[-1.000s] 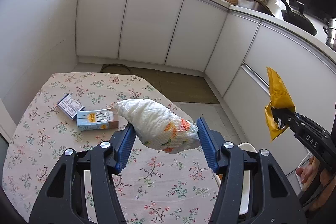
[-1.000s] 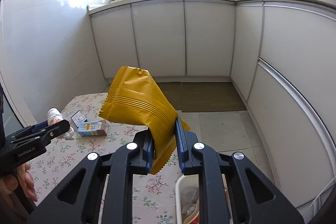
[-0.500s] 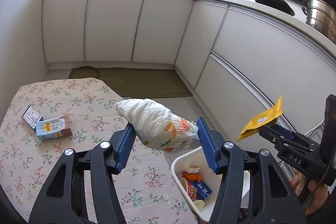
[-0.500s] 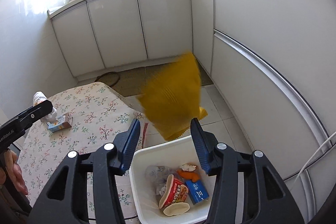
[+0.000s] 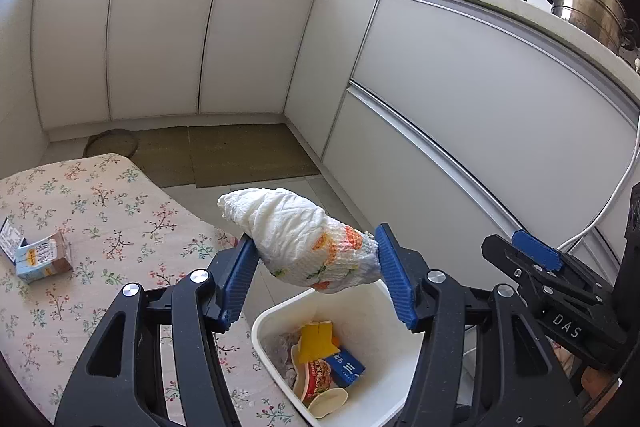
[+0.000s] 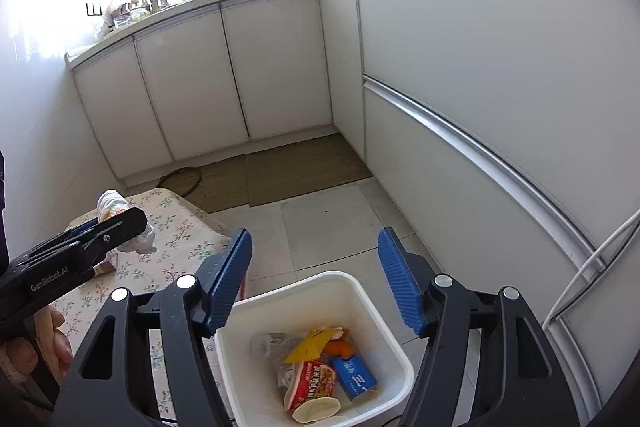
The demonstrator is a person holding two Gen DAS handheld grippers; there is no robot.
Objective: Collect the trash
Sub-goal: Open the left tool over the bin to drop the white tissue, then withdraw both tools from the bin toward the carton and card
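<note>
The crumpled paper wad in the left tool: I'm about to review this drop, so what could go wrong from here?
1. The crumpled paper wad hangs over the near rim of the white bin, not its middle, so it may fall onto the floor or the floral tablecloth.
2. The right tool, jaws opening and empty, sits above the bin too; the left tool could bump it.
3. The small carton might be forgotten.

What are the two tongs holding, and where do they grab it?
Left tongs pinch the crumpled white wrapper at its printed end. Right tongs are opening, with nothing between them.
</note>
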